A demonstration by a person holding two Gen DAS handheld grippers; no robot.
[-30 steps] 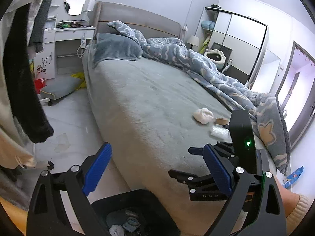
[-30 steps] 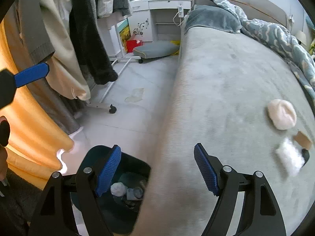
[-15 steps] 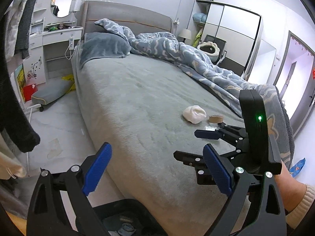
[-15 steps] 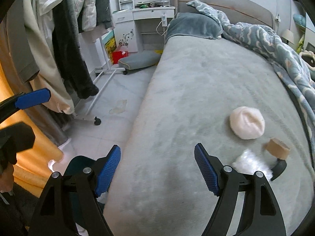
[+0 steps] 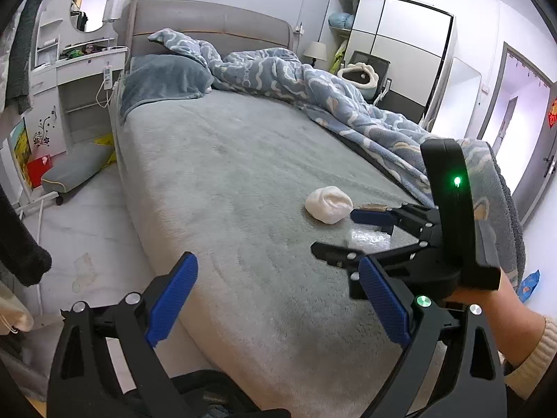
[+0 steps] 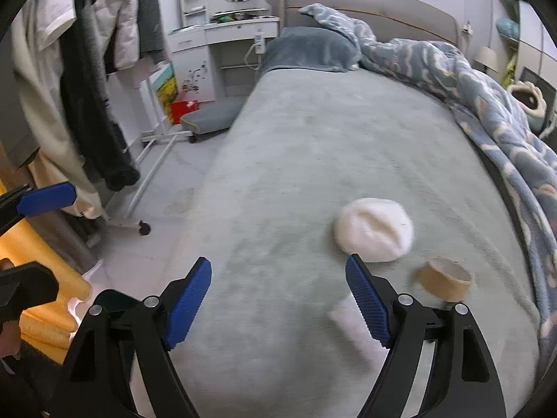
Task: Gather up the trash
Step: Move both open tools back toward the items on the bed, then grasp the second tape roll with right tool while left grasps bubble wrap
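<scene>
A crumpled white wad (image 5: 329,204) (image 6: 374,230) lies on the grey bed (image 5: 226,181) (image 6: 296,174). Beside it are a brown cardboard tape roll (image 6: 445,278) and a clear crumpled plastic wrap (image 5: 369,237), blurred in the right wrist view (image 6: 351,327). My right gripper (image 6: 278,303) is open and empty, low over the bed, close to the wad and the wrap; it also shows in the left wrist view (image 5: 351,233). My left gripper (image 5: 278,303) is open and empty near the bed's edge, above the dark trash bin (image 5: 209,397).
A blue patterned duvet (image 5: 330,97) is bunched along the bed's far side. A clothes rack with hanging coats (image 6: 87,87) stands on the left. A grey stool (image 5: 76,167), a white dresser (image 5: 87,80) and a paper scrap (image 5: 83,273) are on the floor side.
Both grippers have risen from the bin and moved over the bed. The right gripper has come much closer to the wad, the roll and the wrap. Both stay open.
</scene>
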